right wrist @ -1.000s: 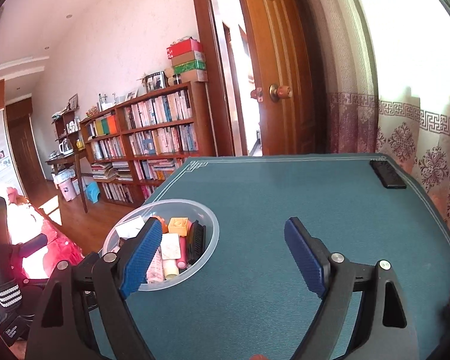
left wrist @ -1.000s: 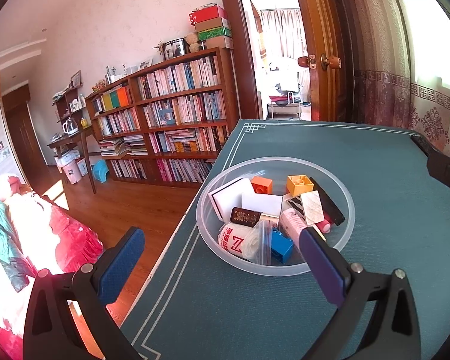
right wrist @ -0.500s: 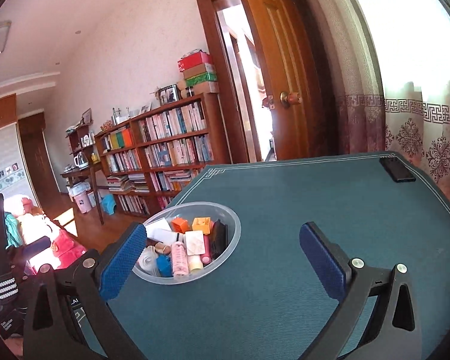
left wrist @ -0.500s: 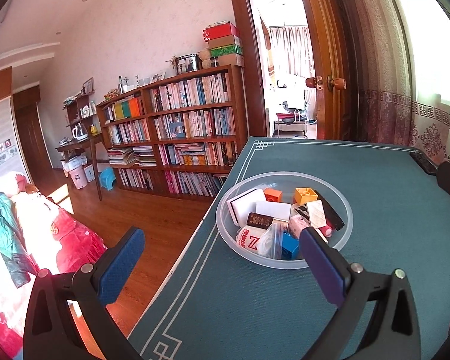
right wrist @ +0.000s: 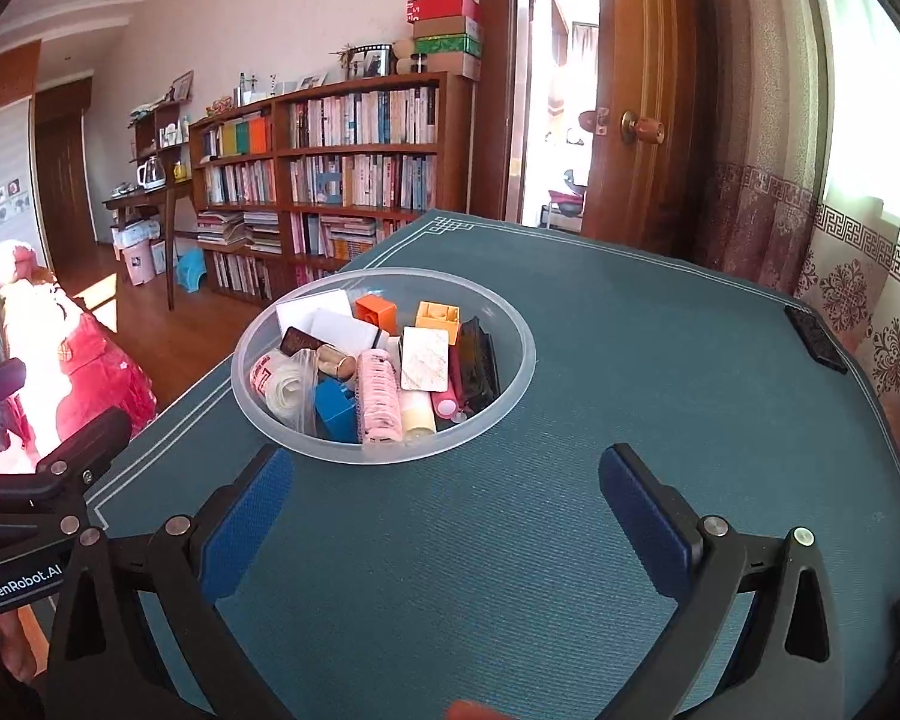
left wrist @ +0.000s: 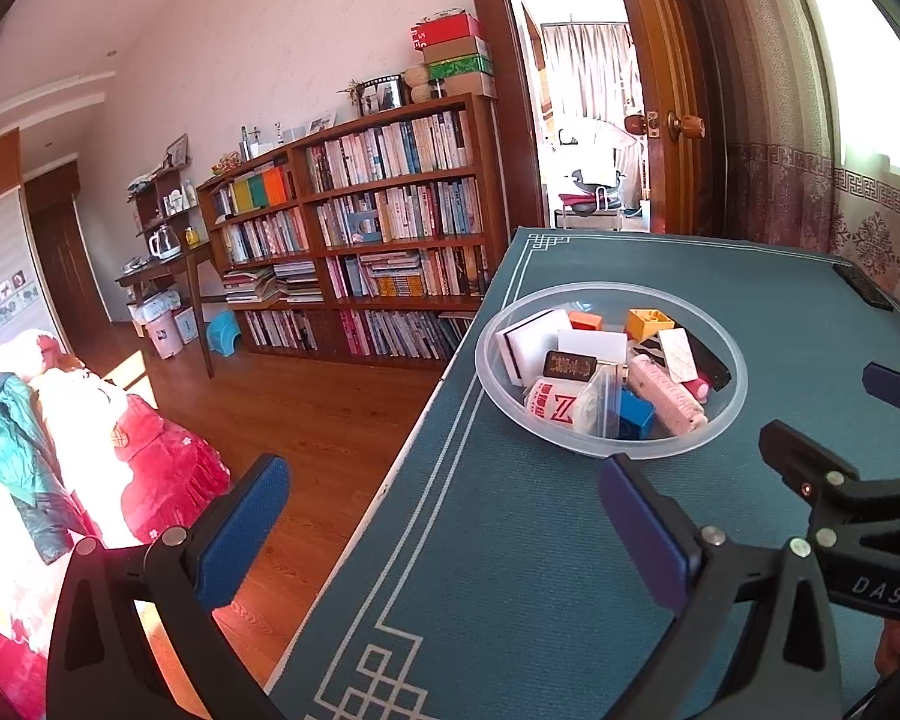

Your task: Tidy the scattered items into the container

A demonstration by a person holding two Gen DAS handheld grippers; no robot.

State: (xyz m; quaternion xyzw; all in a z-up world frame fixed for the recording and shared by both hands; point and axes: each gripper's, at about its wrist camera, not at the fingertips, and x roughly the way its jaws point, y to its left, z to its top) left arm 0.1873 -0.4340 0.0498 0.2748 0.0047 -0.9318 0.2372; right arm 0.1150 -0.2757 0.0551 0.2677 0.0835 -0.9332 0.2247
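Both grippers, left gripper (left wrist: 444, 531) and right gripper (right wrist: 447, 516), spread apart and empty; filled bowl (right wrist: 513, 387) ahead. A cream tube (right wrist: 417, 414) (right view only) lies inside.

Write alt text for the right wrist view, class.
A clear plastic bowl heaped with small items, including orange blocks, sits on a teal table mat. The open, empty right gripper hovers before it; a bookshelf stands behind.
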